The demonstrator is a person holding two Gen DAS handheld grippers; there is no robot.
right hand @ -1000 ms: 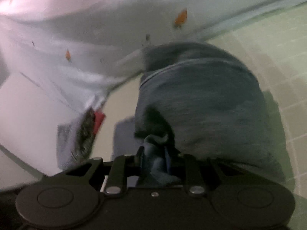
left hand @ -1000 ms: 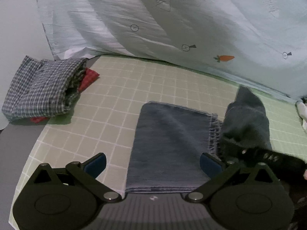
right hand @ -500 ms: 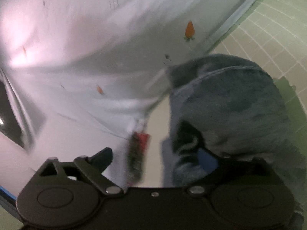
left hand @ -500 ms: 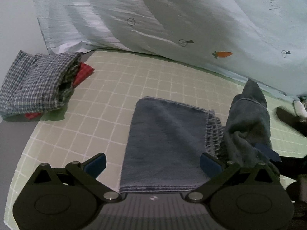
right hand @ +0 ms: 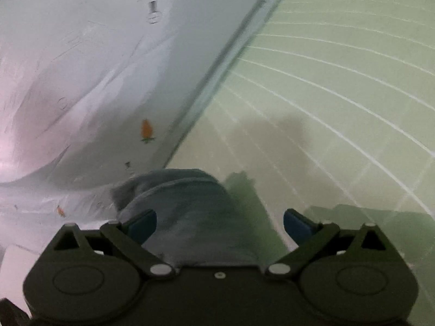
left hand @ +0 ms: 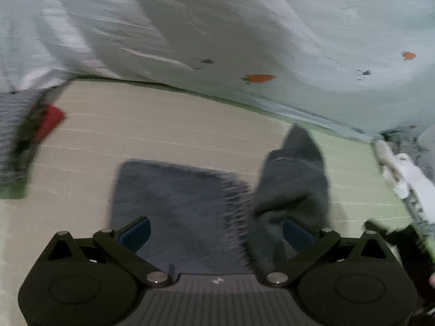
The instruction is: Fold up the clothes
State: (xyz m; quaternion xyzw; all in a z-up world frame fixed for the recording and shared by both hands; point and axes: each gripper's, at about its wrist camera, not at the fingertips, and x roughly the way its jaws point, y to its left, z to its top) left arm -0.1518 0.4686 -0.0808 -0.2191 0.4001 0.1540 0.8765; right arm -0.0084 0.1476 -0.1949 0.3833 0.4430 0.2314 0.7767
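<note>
A blue denim garment (left hand: pixel 174 203) lies on the green grid mat (left hand: pixel 163 130), its left part flat with a frayed edge, its right part (left hand: pixel 296 179) bunched up in a peak. My left gripper (left hand: pixel 216 229) is open just above the flat denim. My right gripper (right hand: pixel 220 224) is open and empty, over the bunched denim (right hand: pixel 187 203), which lies loose between and below its fingers. The tip of the right gripper shows at the lower right of the left wrist view (left hand: pixel 391 231).
A folded plaid garment (left hand: pixel 13 135) with a red item (left hand: pixel 50 119) sits at the mat's left end. A pale carrot-print sheet (left hand: pixel 244 40) hangs along the back edge and shows in the right wrist view (right hand: pixel 108 81). White cloth (left hand: pixel 407 174) lies at the far right.
My right gripper opened and let go of the denim, then swung right away from it. The left gripper moved forward and right; the bunched denim stays standing in a peak.
</note>
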